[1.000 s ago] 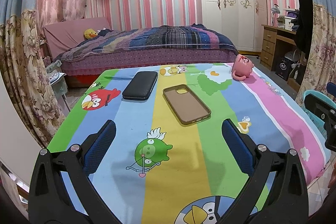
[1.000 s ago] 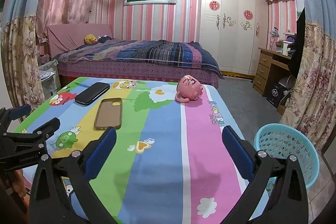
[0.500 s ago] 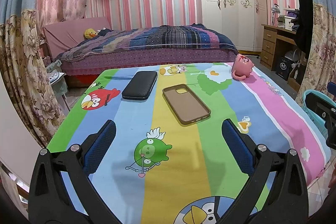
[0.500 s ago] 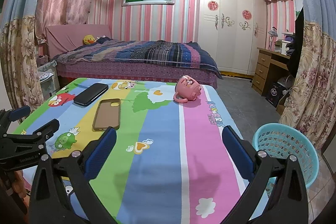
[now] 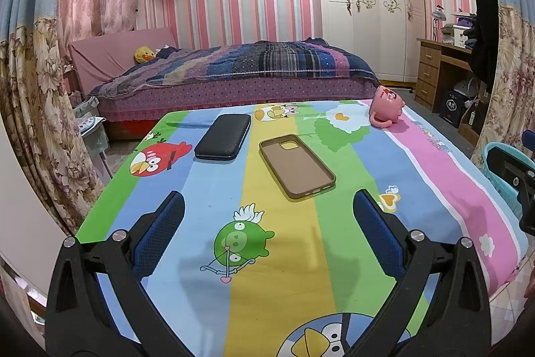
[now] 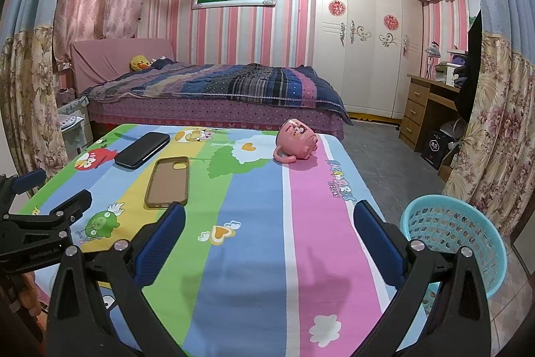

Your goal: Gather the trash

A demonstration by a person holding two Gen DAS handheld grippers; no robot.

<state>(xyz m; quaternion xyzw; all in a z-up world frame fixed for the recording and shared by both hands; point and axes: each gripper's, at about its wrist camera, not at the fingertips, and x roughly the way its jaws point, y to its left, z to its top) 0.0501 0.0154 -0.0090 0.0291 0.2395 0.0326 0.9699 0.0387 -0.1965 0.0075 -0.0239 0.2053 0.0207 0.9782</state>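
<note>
So there's a counter (image 5: 434,176) covered in a bright striped cartoon-bird cloth, and both sets of tongs are just hovering over its near edge. The left tongs (image 5: 267,236) are spread wide apart with nothing between the blue pads, sitting above the green pig picture. The right tongs (image 6: 269,238) are the same deal, wide apart and empty, over the blue and pink stripes.

Stuff on the counter: a black wallet-looking case (image 5: 223,137) lies flat on the blue stripe toward the far left, next to the red bird picture. Just beside it, not touching, is a brown phone case (image 5: 297,166) lying open side up across the yellow and green stripes. Well apart from those, at the far right corner, a pink mug (image 6: 297,141) is tipped on its side with the handle resting on the cloth.

Off the counter's right side, down on the floor, there's a light blue plastic basket (image 6: 468,223) with a lattice wall. I can't tell whether anything is in it from here.

Behind all that is a bed (image 6: 214,89) with a plaid blanket, a white wardrobe (image 6: 364,39) and a wooden desk (image 6: 424,109) against the pink striped walls.
</note>
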